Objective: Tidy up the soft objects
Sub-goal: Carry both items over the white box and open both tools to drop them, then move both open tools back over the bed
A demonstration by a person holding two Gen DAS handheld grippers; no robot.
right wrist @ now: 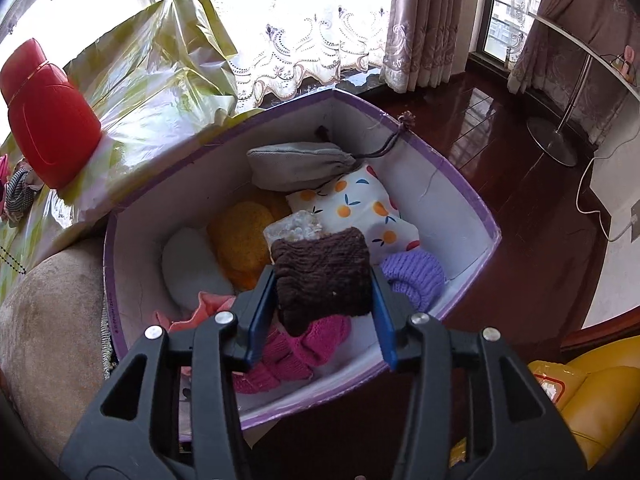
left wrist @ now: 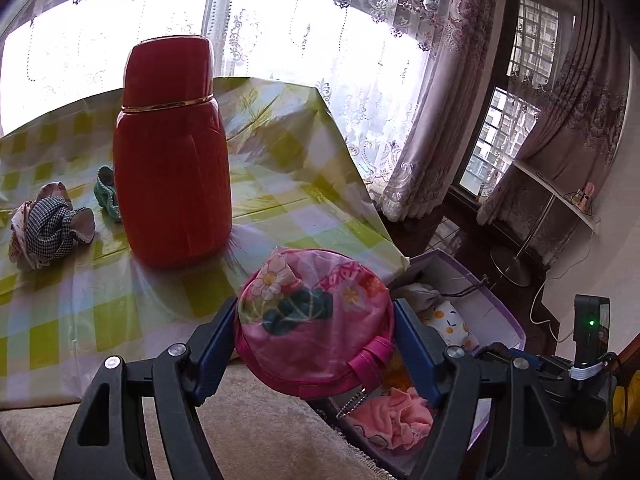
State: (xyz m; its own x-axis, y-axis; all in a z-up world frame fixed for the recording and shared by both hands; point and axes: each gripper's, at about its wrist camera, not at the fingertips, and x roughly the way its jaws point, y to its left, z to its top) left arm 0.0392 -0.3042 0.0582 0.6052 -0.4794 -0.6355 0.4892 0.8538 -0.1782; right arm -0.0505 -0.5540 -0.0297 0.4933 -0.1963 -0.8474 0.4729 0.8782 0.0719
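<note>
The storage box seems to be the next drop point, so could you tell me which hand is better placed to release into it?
Right, probably. The right gripper hangs over the box with the brown knit piece; the left gripper holds the pink pouch beside it.

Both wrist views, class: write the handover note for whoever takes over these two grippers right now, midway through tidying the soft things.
Left gripper: shut on the pink floral pouch, at the table edge beside the box.
Right gripper: holds the brown knit piece over the box.
Done: several soft items already lie in the box.
Left: drop both in, then fetch the checked cloth bundle and green cloth from the table. The red flask is hard; probably leave it.
</note>
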